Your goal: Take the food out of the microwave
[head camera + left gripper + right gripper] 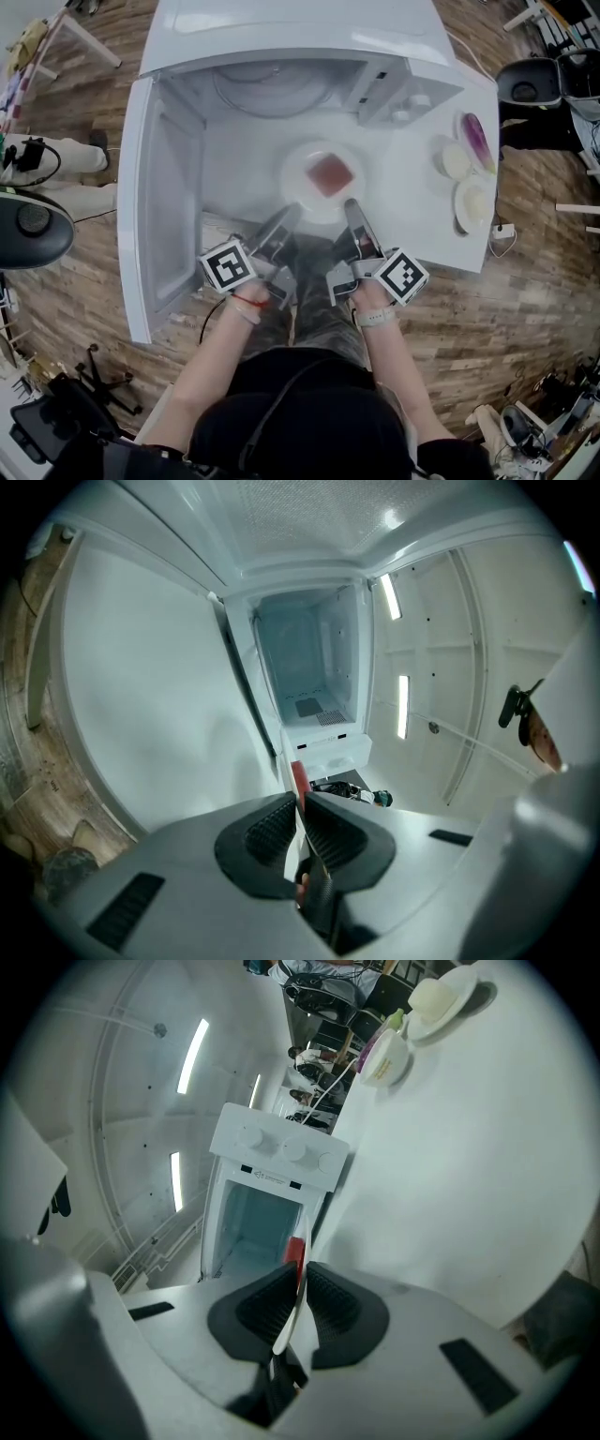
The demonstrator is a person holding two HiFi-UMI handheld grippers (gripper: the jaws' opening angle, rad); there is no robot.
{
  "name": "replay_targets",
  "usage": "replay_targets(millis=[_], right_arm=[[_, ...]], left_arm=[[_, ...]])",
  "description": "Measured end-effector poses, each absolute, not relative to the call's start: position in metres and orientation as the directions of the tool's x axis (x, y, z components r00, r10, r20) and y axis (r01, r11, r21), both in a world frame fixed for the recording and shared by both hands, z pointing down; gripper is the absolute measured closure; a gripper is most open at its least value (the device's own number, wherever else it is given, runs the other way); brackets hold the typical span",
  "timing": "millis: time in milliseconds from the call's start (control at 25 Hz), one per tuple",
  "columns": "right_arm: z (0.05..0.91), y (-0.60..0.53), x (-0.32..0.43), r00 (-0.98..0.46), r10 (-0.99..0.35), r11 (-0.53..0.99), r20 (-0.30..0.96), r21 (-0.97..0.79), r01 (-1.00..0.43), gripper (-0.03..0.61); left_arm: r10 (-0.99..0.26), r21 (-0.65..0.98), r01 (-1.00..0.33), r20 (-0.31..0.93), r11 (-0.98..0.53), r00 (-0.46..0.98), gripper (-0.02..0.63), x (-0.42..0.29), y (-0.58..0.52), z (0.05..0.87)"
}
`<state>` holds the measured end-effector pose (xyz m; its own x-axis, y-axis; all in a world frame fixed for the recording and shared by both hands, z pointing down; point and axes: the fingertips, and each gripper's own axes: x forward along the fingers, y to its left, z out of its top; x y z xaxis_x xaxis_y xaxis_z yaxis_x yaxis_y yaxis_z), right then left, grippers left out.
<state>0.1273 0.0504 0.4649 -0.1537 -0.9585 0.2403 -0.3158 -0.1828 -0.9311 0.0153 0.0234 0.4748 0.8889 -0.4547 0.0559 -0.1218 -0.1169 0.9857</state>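
Observation:
A white plate (305, 189) with a brownish-red slab of food (330, 174) hangs in front of the open white microwave (281, 56), over the table's near part. My left gripper (292, 214) is shut on the plate's near-left rim and my right gripper (352, 206) on its near-right rim. In the left gripper view the thin plate rim (302, 810) runs edge-on between the black pads (267, 832), the red food (299, 778) beyond it. The right gripper view shows that rim (292, 1321) pinched between its pads (333, 1309), with the food (296, 1251) ahead and the empty microwave cavity (258, 1227) behind.
The microwave door (155, 187) stands swung open at the left. On the white table (412, 225) to the right sit two plates with pale food (457, 161) (472, 200) and a purple item (476, 139). A black stool (33, 225) stands on the wooden floor to the left.

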Motion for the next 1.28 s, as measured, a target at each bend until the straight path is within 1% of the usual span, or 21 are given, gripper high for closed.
replay_targets(millis=[440, 600, 720, 840, 1040, 1280], right_arm=[[0.476, 0.071, 0.121, -0.123, -0.96, -0.204, 0.253, -0.928, -0.313, 0.531], [0.479, 0.08, 0.118, -0.112, -0.959, -0.219, 0.261, -0.93, -0.295, 0.531], [0.482, 0.086, 0.118, -0.111, -0.958, -0.22, 0.265, -0.924, -0.313, 0.531], [0.484, 0.091, 0.116, -0.108, -0.959, -0.219, 0.263, -0.926, -0.306, 0.531], [0.488, 0.101, 0.113, -0.105, -0.958, -0.225, 0.265, -0.929, -0.295, 0.531], [0.486, 0.115, 0.1, -0.108, -0.957, -0.227, 0.271, -0.925, -0.305, 0.531]], left_arm=[[-0.417, 0.985, -0.14, 0.088, -0.096, 0.905, 0.58, 0.008, 0.041, 0.488], [-0.394, 0.978, -0.142, 0.07, -0.154, 0.916, 0.58, 0.008, 0.046, 0.486], [-0.397, 0.984, -0.141, 0.086, -0.112, 0.914, 0.58, 0.007, 0.052, 0.491], [-0.387, 0.98, -0.139, 0.074, -0.145, 0.919, 0.58, 0.006, 0.056, 0.492], [-0.395, 0.984, -0.15, 0.1, -0.099, 0.913, 0.58, 0.002, 0.068, 0.5], [-0.393, 0.981, -0.16, 0.103, -0.114, 0.914, 0.58, -0.013, 0.081, 0.497]])
